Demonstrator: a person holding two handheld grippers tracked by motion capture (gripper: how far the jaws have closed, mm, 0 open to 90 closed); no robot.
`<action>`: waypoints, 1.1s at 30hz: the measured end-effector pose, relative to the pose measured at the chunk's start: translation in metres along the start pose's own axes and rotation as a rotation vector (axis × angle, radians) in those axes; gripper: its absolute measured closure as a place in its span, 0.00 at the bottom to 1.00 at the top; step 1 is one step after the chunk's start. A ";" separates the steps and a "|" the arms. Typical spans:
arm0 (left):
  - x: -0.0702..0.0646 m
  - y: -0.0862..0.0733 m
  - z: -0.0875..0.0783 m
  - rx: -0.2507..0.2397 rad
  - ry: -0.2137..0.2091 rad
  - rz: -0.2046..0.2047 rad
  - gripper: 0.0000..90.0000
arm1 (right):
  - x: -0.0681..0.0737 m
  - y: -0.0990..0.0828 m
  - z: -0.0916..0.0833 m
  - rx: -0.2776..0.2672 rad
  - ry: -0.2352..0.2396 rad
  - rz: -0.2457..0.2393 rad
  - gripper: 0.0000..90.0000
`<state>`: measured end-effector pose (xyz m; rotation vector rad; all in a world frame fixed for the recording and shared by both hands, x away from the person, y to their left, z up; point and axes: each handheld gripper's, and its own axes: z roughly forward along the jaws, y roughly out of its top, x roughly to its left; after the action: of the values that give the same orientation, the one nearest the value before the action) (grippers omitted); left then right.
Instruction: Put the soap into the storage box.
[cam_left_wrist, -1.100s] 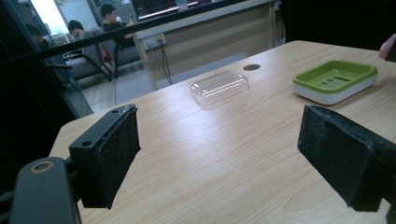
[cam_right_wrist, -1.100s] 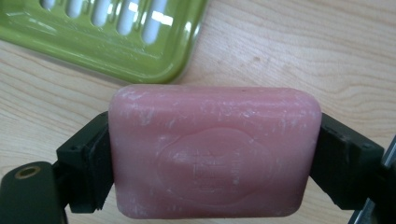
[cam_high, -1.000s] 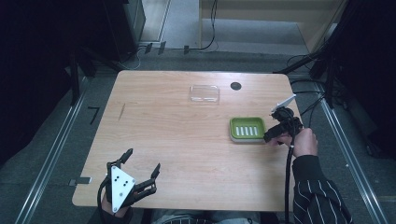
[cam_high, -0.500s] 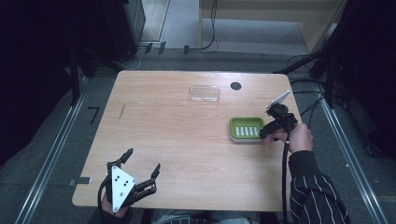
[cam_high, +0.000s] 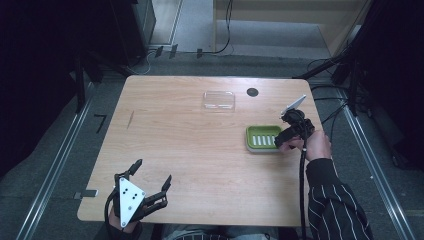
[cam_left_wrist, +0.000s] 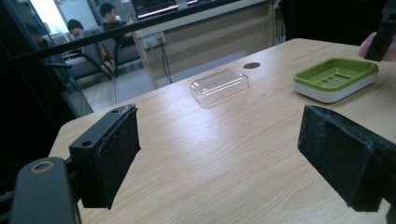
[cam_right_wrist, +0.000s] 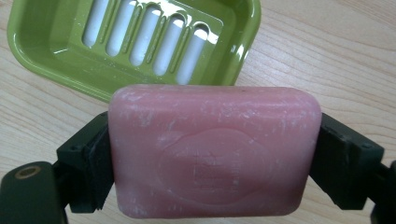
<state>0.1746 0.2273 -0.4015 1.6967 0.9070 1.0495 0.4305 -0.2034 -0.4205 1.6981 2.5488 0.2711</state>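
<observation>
1. Holding a pink bar of soap (cam_right_wrist: 215, 151) in my right gripper (cam_high: 291, 134), I have the jaws clamped on its two short ends; it hangs just above the wood, at the right edge of the green soap dish (cam_high: 263, 138).
2. My left gripper (cam_high: 150, 187) sits at the near left corner of the table (cam_high: 175, 140) with its jaws spread wide apart and nothing between them.
3. Around the work I see a clear plastic lid (cam_high: 219, 99) lying flat toward the far edge and a small dark round hole (cam_high: 252, 92) just to its right. Both lie well apart from the dish, and nothing stands between the soap and the dish.
4. The soap is a rounded rectangle, matte, scuffed with pale flecks, with a faint oval stamp pressed into its face. The dish is glossy green with rounded corners and a row of long slots in its floor showing white beneath; in my left gripper view it rests on a white base (cam_left_wrist: 334, 91). The jaw pads look like coarse black foam.
5. The table is pale wood grain with rounded corners. The dish sits near the right edge, so my right hand (cam_high: 316, 145) has little table beside it, while the middle and left of the top lie open.
6. Past the table edges I see grey floor, metal rails (cam_high: 55, 165) and loose cables (cam_high: 325, 62).
</observation>
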 end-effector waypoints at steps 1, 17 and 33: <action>0.000 0.000 0.000 0.001 0.000 0.001 0.15 | 0.000 0.001 0.000 0.000 -0.001 -0.007 0.15; 0.000 0.000 0.000 0.000 0.001 -0.001 0.15 | 0.005 0.009 0.001 0.010 -0.005 -0.016 0.15; 0.000 0.000 0.000 0.000 0.002 -0.002 0.15 | 0.012 0.020 0.002 0.001 0.000 -0.015 0.15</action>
<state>0.1745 0.2277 -0.4015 1.6951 0.9094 1.0497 0.4446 -0.1846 -0.4186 1.6782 2.5614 0.2682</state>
